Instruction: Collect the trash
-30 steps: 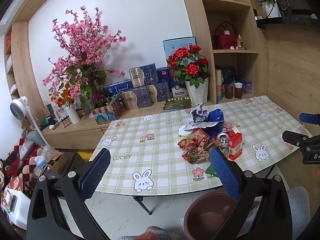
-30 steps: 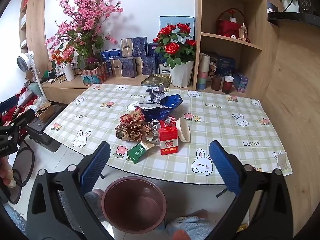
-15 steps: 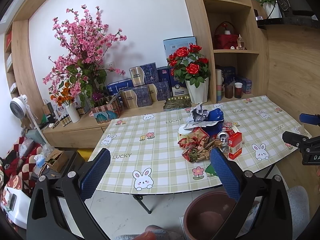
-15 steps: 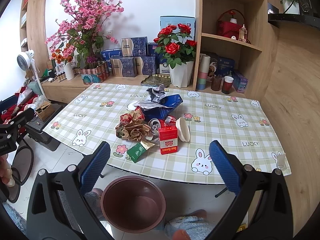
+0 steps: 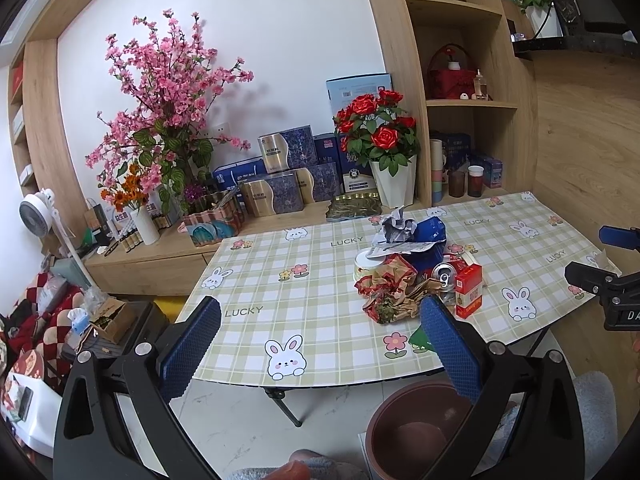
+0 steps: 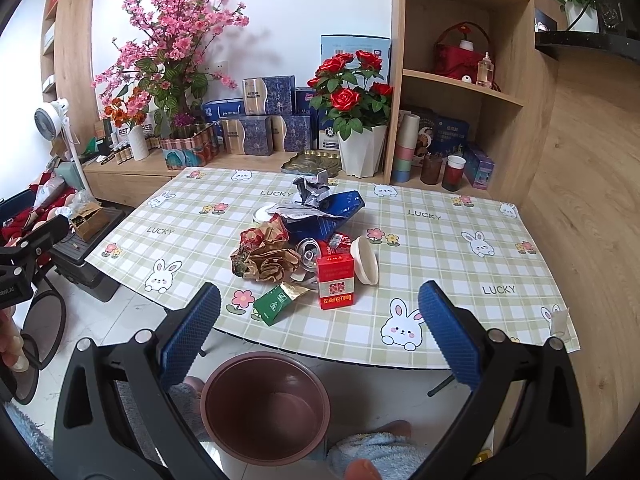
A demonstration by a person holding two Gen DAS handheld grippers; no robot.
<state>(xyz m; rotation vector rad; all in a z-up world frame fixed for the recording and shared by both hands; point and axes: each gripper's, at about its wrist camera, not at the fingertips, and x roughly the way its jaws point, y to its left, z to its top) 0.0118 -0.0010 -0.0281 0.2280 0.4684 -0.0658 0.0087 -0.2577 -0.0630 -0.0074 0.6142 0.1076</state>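
Note:
A heap of trash lies mid-table: a red cigarette box [image 6: 335,282], a crushed can [image 6: 307,251], crumpled red-gold wrapping [image 6: 266,258], a green packet [image 6: 276,304], a white lid [image 6: 365,260], a blue bag [image 6: 326,216] and grey foil [image 6: 312,190]. The left wrist view shows the same heap, with the red box [image 5: 469,290] and wrapping [image 5: 390,292]. A brown bin [image 6: 266,406] stands on the floor under the near table edge, also seen low in the left view [image 5: 416,432]. My right gripper [image 6: 320,334] and left gripper [image 5: 320,344] both hang open and empty, short of the table.
The checked tablecloth [image 6: 440,248] has its near edge just ahead of both grippers. A white vase of red roses [image 6: 360,152], gift boxes [image 6: 264,124] and pink blossoms [image 6: 176,40] stand behind on a wooden ledge. A fan [image 5: 40,212] and clutter sit left. A person's slippered feet [image 6: 372,452] are below.
Both views have shifted only slightly; the grippers stay open and nothing on the table has moved.

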